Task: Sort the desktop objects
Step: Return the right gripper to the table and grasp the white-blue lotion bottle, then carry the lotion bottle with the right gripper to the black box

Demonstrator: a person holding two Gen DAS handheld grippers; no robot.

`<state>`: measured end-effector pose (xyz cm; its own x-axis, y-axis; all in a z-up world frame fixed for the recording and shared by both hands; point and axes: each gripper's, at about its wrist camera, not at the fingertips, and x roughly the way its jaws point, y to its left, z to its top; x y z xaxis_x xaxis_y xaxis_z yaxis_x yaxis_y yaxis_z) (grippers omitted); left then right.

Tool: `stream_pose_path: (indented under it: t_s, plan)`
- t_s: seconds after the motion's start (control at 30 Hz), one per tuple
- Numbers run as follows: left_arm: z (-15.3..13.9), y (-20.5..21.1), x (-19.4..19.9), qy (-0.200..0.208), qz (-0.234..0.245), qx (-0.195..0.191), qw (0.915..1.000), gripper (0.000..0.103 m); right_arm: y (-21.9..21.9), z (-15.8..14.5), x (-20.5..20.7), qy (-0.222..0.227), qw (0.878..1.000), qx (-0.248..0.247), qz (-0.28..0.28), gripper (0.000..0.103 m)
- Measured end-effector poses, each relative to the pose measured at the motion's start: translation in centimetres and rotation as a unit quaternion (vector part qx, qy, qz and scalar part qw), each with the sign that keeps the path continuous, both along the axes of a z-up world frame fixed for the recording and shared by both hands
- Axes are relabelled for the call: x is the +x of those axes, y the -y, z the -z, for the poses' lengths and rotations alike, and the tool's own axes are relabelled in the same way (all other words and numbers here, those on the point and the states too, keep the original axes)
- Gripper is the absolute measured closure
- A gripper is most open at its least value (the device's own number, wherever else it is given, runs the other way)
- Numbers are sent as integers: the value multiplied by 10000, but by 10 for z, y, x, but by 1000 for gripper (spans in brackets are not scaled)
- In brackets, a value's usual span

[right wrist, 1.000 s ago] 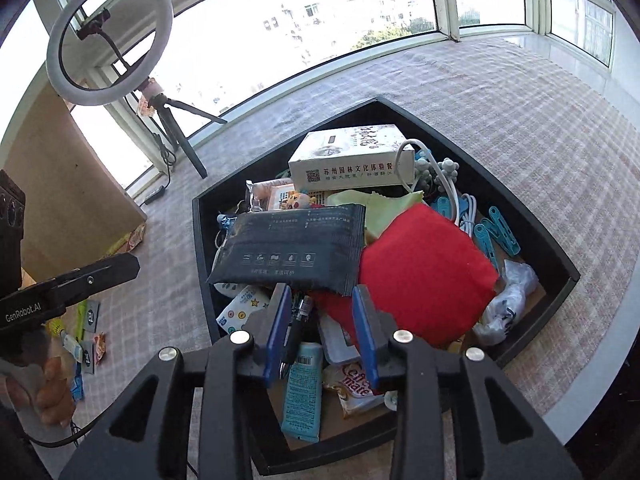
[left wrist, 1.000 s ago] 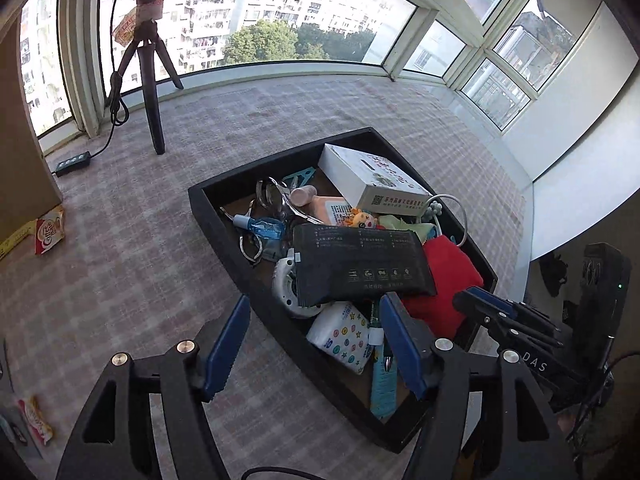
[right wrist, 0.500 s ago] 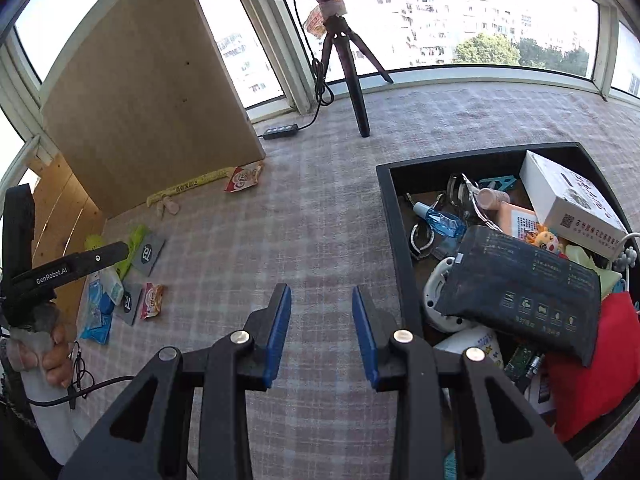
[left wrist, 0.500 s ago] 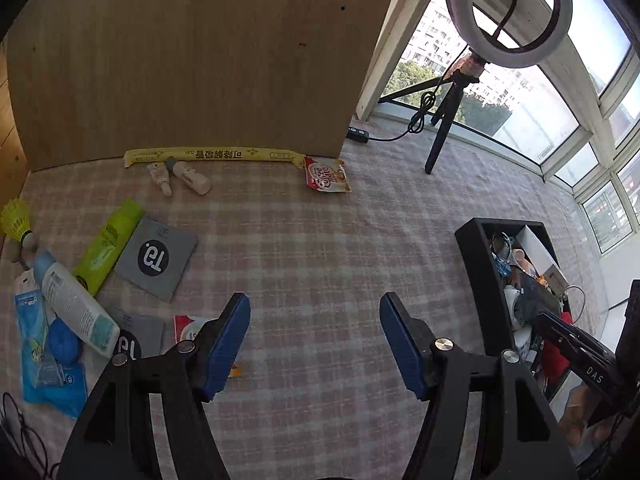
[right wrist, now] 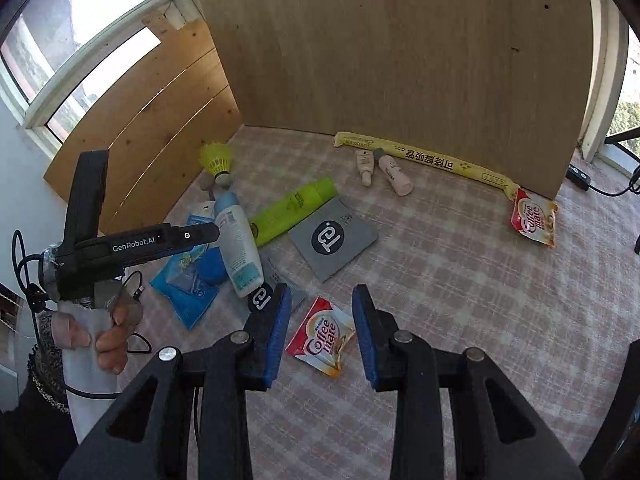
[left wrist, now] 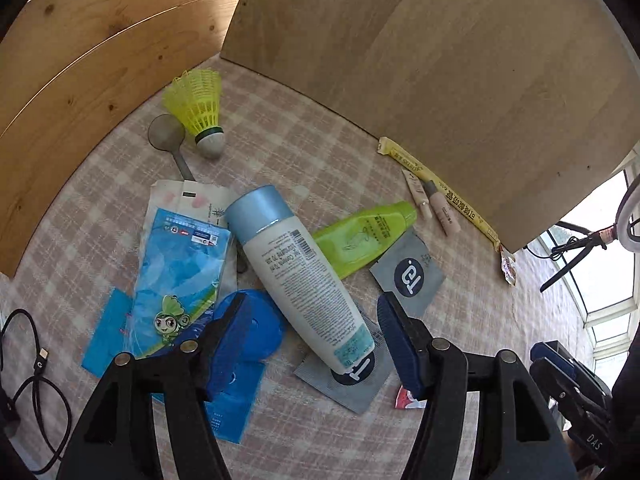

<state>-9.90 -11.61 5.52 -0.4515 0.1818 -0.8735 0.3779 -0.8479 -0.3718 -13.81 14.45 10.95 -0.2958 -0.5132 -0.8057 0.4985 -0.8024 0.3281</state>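
Below the left wrist camera, the left gripper (left wrist: 310,326) hangs over a checked worktop (left wrist: 328,152), jaws apart and closing, pads touching nothing. The lower end of a white bottle (left wrist: 298,276) with a blue cap lies between them, across a grey sachet (left wrist: 352,380) and a green tube (left wrist: 360,240). Blue packets (left wrist: 180,280) and a yellow shuttlecock (left wrist: 200,108) lie to the left.

From the right wrist camera, the right gripper (right wrist: 320,324) stands with jaws apart and empty, above a red Coffee-mate sachet (right wrist: 322,338) lying flat. A second grey sachet (right wrist: 332,238) lies beyond it, and another Coffee-mate packet (right wrist: 534,216) by the wooden board (right wrist: 400,40).
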Motion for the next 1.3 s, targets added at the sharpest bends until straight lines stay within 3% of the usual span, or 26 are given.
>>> stream_pose_path:
  t_s: [0.27,0.53,0.63,1.07,1.3]
  plan:
    - [16,11,-21,156,-135,245,9995,42,84,38,-28,436,9950,17,-893,71]
    - [36,7,-38,295,-80,445,9985,42,118,73,-41,802,9890,-6,-1240,71]
    - [45,4,-42,369,-78,438,9983,47,127,81,-42,803,9880,33,-1320,61]
    - [49,1,-41,180,-245,548,9980,56,143,91,-37,816,9883,-44,-1287,62]
    - [24,-15,-49,-38,-59,504,9987,57,130,70,-27,722,9905,-221,-1147,62]
